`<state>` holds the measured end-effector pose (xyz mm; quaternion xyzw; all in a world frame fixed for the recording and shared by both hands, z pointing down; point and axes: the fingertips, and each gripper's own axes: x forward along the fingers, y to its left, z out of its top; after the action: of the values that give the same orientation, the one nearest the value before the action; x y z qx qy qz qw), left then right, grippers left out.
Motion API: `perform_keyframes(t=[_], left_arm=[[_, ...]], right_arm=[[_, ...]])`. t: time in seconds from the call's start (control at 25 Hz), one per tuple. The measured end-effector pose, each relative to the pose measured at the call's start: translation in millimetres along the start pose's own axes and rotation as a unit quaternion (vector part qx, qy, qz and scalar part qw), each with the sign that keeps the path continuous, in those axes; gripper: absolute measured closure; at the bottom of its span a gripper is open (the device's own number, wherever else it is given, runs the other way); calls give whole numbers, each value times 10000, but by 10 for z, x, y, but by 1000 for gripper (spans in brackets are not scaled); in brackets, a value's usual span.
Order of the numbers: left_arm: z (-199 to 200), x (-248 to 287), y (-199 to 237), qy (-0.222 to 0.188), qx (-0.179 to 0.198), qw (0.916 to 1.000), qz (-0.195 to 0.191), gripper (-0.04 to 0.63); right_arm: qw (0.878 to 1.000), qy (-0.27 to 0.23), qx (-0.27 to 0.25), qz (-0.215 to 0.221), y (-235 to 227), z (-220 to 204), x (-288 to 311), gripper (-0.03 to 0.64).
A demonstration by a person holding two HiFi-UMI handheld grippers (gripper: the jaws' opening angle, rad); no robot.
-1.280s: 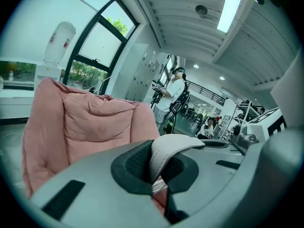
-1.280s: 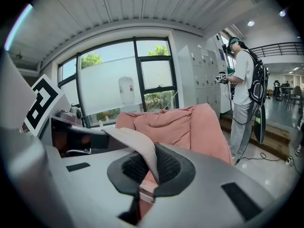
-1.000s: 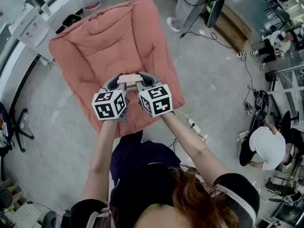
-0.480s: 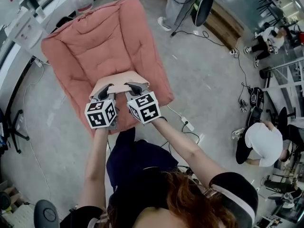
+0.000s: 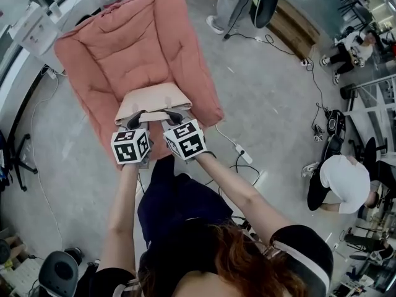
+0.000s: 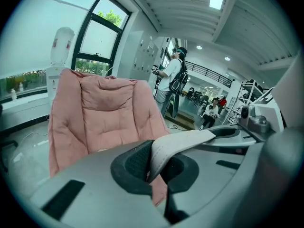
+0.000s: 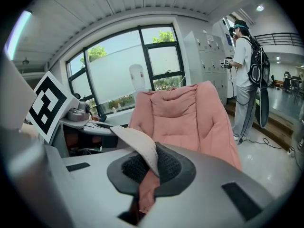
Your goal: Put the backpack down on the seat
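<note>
1. The backpack [image 5: 153, 101], pale beige, sits in the upper middle of the head view, over the front part of the seat [image 5: 148, 73] of a pink padded armchair [image 5: 127, 33]. Whether its bottom touches the cushion cannot be told.
2. The left gripper [image 5: 137, 119] and the right gripper [image 5: 174, 117] are side by side just below the backpack, their marker cubes almost touching.
3. In the left gripper view, the jaws of the left gripper [image 6: 156, 167] are closed on the backpack's beige strap [image 6: 178, 144]. The strap arches out toward the right of the frame.
4. In the right gripper view, the jaws of the right gripper [image 7: 148, 167] are likewise clamped on the strap [image 7: 140, 148], which curves away to the left. A bit of pink fabric shows below the pads.
5. Both gripper views look across at the armchair [image 6: 107, 120] [image 7: 187, 115], upright and facing the camera, with a water dispenser [image 6: 61, 49] [image 7: 137, 77] by the window behind it.
6. A standing person [image 6: 172, 82] [image 7: 247, 68] wearing a dark pack is to the right of the armchair.
7. At the right edge of the head view, a crouching person in white [image 5: 345, 190] is well apart from the armchair. A power strip [image 5: 243, 156] lies on the floor between them.
</note>
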<state>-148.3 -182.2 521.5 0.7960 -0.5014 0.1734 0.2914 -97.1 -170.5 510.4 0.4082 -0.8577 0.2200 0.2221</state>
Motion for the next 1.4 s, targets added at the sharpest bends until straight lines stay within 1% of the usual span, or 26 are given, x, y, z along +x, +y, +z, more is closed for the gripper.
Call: perform_keyframes(t=[0.4, 0.52, 0.68, 0.92, 1.16, 1.24, 1.4], left_arm=[[-588, -217, -182, 342, 278, 9990, 82, 577], [-748, -272, -233, 383, 337, 9987, 67, 577], [-936, -310, -300, 430, 543, 9976, 68, 577], [-1172, -316, -319, 518, 667, 9964, -4, 577], [-1437, -339, -434, 659, 956, 9932, -89, 577], [-1532, -330, -471, 688, 966, 9929, -130, 577], [-1754, -324, -514, 796, 873, 9929, -163, 576]], right_arm=[[9997, 223, -123, 25, 219, -572, -252, 583], [9994, 247, -225, 46, 278, -715, -316, 583], [9992, 292, -261, 60, 321, -919, -385, 583], [9991, 295, -312, 44, 366, -1146, -383, 583], [9980, 377, -475, 173, 435, -1414, -490, 583], [9977, 391, -514, 185, 427, -1520, -503, 583], [9979, 387, -489, 195, 442, -1711, -536, 582]])
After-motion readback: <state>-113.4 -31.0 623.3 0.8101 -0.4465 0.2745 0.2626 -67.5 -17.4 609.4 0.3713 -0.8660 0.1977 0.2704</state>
